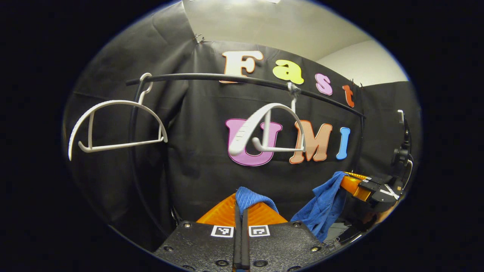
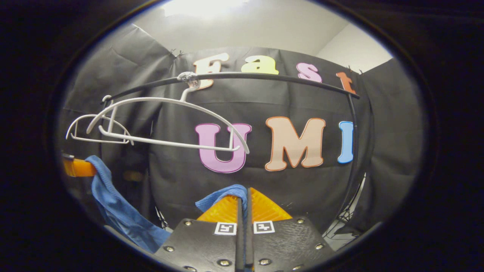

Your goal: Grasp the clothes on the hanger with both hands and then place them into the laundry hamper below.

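A blue garment [image 1: 321,211] hangs off the hanger, stretched between my two grippers below the rail. My left gripper [image 1: 242,204] is shut on one bunched edge of it, which pokes up above the fingertips. In the left gripper view, the right gripper [image 1: 357,187] holds the other end at the right. In the right gripper view, my right gripper [image 2: 242,199] is shut on a fold of the blue garment [image 2: 223,197]. The left gripper [image 2: 77,168] shows at the left edge with cloth draping down from it. A bare white hanger [image 1: 266,132] [image 2: 170,121] hangs on the black rail [image 1: 242,78] [image 2: 264,76].
A second bare white hanger [image 1: 113,126] [image 2: 98,128] hangs at the rail's left end. The rail's black upright [image 2: 353,151] runs down on the right. A dark stand with cables [image 1: 401,155] is at the far right. Black cloth walls close in behind.
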`<state>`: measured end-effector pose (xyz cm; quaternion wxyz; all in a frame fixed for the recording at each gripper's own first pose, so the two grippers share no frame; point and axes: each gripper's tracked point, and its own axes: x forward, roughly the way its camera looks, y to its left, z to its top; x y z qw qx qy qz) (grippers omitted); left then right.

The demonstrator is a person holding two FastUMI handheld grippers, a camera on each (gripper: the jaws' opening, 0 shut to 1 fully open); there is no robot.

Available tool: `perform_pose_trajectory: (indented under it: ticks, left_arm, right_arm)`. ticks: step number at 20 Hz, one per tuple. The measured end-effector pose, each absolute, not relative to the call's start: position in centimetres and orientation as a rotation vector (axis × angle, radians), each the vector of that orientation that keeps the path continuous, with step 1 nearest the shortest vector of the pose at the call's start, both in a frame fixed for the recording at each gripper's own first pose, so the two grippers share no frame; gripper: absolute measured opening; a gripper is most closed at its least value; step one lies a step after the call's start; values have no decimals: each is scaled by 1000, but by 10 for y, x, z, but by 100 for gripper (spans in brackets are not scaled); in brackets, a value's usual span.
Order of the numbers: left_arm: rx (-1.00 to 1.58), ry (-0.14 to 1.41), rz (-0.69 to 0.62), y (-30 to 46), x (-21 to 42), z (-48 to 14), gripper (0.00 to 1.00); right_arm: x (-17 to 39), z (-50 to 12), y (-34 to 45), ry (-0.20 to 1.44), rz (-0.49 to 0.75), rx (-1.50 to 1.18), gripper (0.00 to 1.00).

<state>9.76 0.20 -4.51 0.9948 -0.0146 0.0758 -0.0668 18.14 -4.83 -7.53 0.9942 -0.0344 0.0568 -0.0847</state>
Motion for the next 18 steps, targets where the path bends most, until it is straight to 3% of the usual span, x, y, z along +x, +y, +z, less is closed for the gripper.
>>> perform_pose_trajectory:
  ticks: [4, 5, 6, 18]
  left_arm:
    - [-2, 150, -123, -14, 104, -49, 0]
    - [-1, 141, -122, -19, 104, -49, 0]
    - [4, 132, -123, -23, 106, -48, 0]
    - [9, 22, -127, -52, 120, -54, 0]
  right_arm:
    - [171, -68, -32, 98, -135, -55, 3]
    - [170, -66, -26, 98, -122, -45, 7]
    - [169, -64, -21, 102, -108, -36, 3]
    - [162, -60, -23, 83, -117, 60, 3]
